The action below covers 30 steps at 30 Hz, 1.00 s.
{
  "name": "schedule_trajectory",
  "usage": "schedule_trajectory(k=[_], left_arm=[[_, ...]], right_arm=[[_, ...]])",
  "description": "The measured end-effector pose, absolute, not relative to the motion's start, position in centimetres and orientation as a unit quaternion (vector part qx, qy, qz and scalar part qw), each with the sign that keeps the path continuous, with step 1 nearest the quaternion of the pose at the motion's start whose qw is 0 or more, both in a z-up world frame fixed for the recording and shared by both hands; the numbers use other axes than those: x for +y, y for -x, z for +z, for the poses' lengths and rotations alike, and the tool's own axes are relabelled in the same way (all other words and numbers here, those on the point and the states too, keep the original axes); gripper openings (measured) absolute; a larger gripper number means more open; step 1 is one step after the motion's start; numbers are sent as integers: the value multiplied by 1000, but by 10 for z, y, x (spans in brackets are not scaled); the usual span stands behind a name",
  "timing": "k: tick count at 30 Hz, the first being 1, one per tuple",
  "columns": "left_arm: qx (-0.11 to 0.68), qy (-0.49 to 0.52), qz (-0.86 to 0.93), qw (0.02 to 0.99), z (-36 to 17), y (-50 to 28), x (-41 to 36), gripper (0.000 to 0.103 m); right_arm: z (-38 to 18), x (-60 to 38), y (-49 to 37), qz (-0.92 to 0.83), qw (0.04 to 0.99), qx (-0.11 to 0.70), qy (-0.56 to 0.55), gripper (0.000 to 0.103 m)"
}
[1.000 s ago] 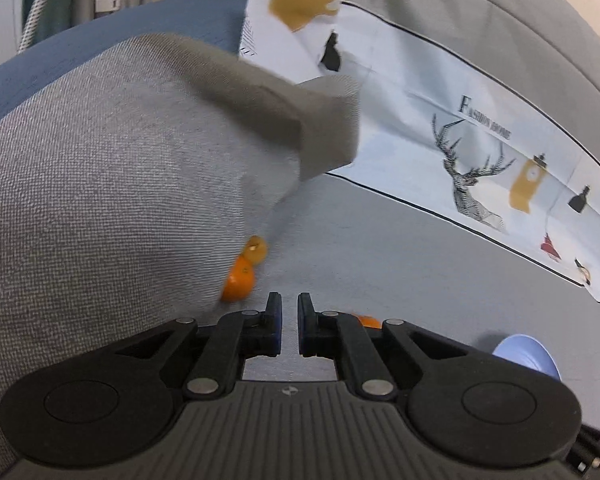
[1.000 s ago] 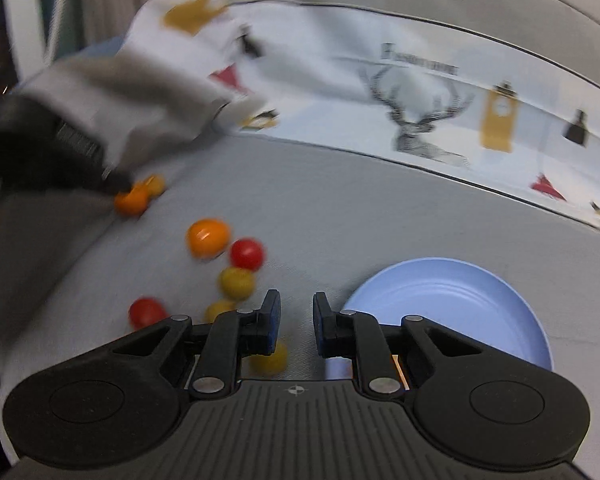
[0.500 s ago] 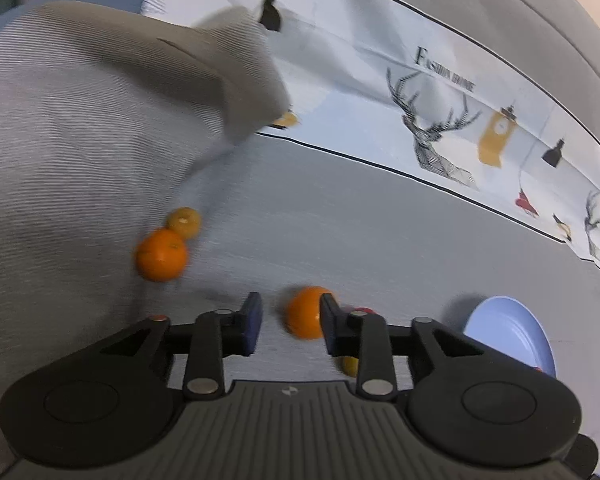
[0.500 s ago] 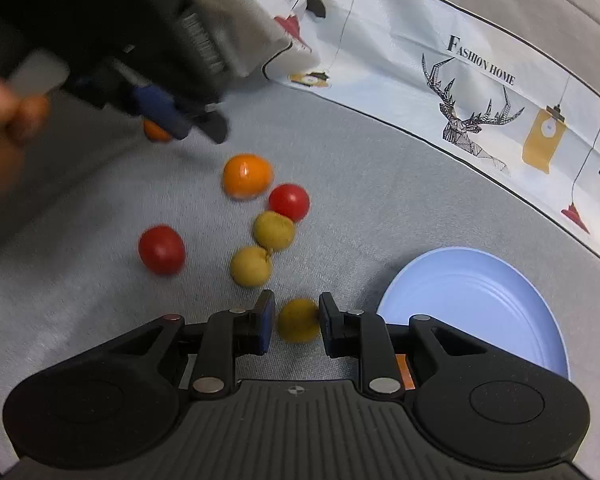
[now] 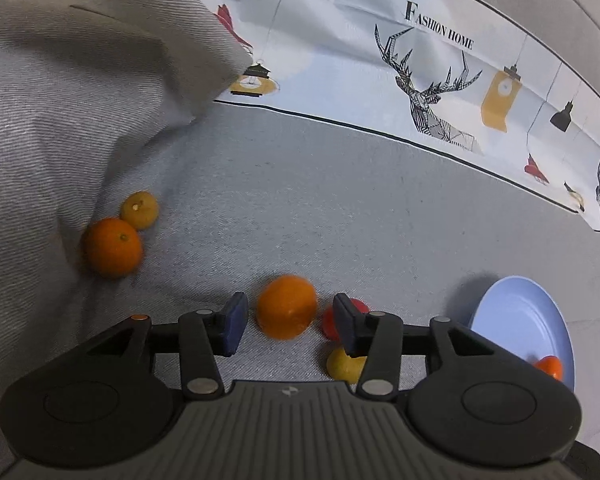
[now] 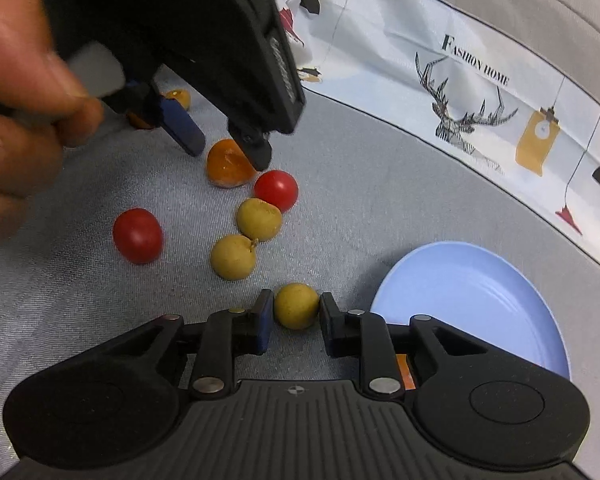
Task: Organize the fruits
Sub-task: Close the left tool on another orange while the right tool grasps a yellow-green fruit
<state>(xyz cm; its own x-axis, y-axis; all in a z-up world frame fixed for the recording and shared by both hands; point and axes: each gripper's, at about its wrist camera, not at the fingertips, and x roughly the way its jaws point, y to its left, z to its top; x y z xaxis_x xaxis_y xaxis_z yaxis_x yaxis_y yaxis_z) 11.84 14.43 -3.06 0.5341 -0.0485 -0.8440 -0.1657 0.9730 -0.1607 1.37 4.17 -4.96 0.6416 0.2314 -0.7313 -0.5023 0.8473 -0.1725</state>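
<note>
My left gripper (image 5: 286,318) is open around a small orange (image 5: 287,306) on the grey cloth, with gaps on both sides. It also shows in the right wrist view (image 6: 224,152), above the same orange (image 6: 228,164). My right gripper (image 6: 292,314) stands around a tan longan (image 6: 296,306), its jaws close to or touching the fruit. Two more longans (image 6: 259,219) (image 6: 233,257) and two red tomatoes (image 6: 276,191) (image 6: 138,235) lie between the grippers. A blue plate (image 6: 480,300) sits to the right.
A second orange (image 5: 113,246) and a small yellow fruit (image 5: 139,210) lie by a raised grey cloth fold (image 5: 80,80) at the left. A printed white cloth (image 5: 420,60) runs across the back. The plate (image 5: 516,320) shows with something orange (image 5: 550,366) at its near edge.
My left gripper has opened wide and come down around the orange. My right gripper has moved forward so the longan sits between its jaws.
</note>
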Motion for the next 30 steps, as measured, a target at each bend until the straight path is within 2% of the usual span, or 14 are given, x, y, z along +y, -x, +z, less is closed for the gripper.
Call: schedule_trajectory(k=[4,6,18,30], left_arm=[[480,113,35,869,-31,-121,143,48],[479,109,37,870,-31,-120,143,37],[479,120,75,867,-17,-97,161,36],[504,98,78,855,-29,-100,157,38]], right_arm=[[-44,41,-9,219,892,354,178,25],[-41,41,-7,227,894,345,172,25],[-40,40,-6,251,886,360,151,25],[-48,41,-2,258,874,382,155,25]])
